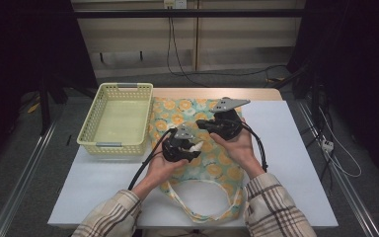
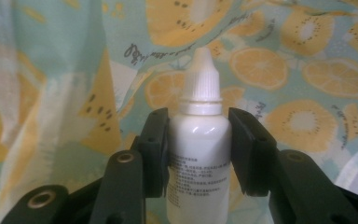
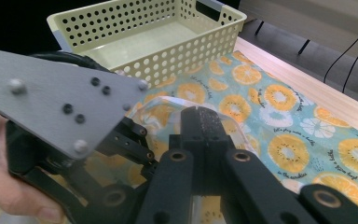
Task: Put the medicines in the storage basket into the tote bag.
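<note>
Facing bag print (image 2: pixel 303 121), bottle (image 2: pixel 198 140)

Bright even tabletop light, dark surroundings, soft close-ups.

The fruit-print tote bag (image 1: pixel 197 143) covers the middle of the bench (image 1: pixel 296 163), and both tongs crowd over it: left tongs (image 1: pixel 193 147) holding a white dropper bottle (image 2: pixel 199 140), right tongs (image 1: pixel 201 123) just beside at one o'clock. At ten o'clock the yellow perforated basket (image 1: pixel 91 136) walls off that corner, touching the bag's edge. From three to five o'clock the white bench lies bare, with open passage.
</note>
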Demonstrator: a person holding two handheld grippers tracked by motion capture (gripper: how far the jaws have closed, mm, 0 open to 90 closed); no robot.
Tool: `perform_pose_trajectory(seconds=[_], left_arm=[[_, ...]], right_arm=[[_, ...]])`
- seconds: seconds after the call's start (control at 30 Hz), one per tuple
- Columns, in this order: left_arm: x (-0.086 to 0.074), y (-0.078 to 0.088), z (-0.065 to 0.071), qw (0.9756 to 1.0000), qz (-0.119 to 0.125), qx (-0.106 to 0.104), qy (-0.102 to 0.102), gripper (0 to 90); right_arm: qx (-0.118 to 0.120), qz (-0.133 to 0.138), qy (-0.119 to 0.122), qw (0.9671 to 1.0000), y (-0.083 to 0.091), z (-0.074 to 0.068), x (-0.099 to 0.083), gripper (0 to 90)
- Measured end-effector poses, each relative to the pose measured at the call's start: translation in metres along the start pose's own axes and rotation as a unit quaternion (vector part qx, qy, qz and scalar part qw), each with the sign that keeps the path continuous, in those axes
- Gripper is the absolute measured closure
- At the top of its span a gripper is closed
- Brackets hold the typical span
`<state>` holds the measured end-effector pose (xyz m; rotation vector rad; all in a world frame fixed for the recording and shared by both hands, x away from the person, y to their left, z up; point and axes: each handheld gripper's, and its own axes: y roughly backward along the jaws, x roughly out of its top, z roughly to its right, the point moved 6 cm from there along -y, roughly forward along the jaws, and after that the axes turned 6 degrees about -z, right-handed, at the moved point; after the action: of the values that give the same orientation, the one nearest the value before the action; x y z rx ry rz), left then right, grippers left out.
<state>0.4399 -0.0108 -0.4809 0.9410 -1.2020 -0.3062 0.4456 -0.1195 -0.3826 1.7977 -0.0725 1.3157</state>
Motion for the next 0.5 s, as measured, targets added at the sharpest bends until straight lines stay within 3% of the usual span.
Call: perform_pose_trajectory(seconds=[0.03, 0.1, 0.2, 0.33, 0.43, 0.5], left_arm=[[-0.001, -0.001, -0.001, 1.0, -0.006, 0.007, -0.003, 60.0], [0.0, -0.003, -0.002, 0.9999, 0.003, -0.002, 0.01, 59.4], [0.003, 0.002, -0.002, 0.9999, 0.007, 0.009, 0.012, 45.6], [0.006, 0.013, 0.0, 0.9994, 0.023, -0.014, 0.021, 34.0], [0.007, 0.022, 0.003, 0.9994, 0.027, -0.018, 0.01, 29.9], [0.006, 0.028, 0.006, 0.9998, 0.014, -0.012, 0.002, 25.9]], right_arm=[[0.0, -0.001, 0.0, 1.0, 0.0, 0.0, 0.0, 90.0], [0.0, -0.001, -0.001, 1.0, -0.001, 0.0, -0.001, 90.0], [-0.001, 0.0, -0.001, 1.0, 0.0, 0.001, -0.001, 90.0], [0.0, 0.0, -0.001, 1.0, 0.0, 0.001, -0.001, 90.0], [0.001, -0.001, -0.002, 1.0, 0.0, 0.001, -0.002, 90.0], [0.002, -0.002, -0.001, 1.0, -0.001, 0.001, -0.003, 90.0]])
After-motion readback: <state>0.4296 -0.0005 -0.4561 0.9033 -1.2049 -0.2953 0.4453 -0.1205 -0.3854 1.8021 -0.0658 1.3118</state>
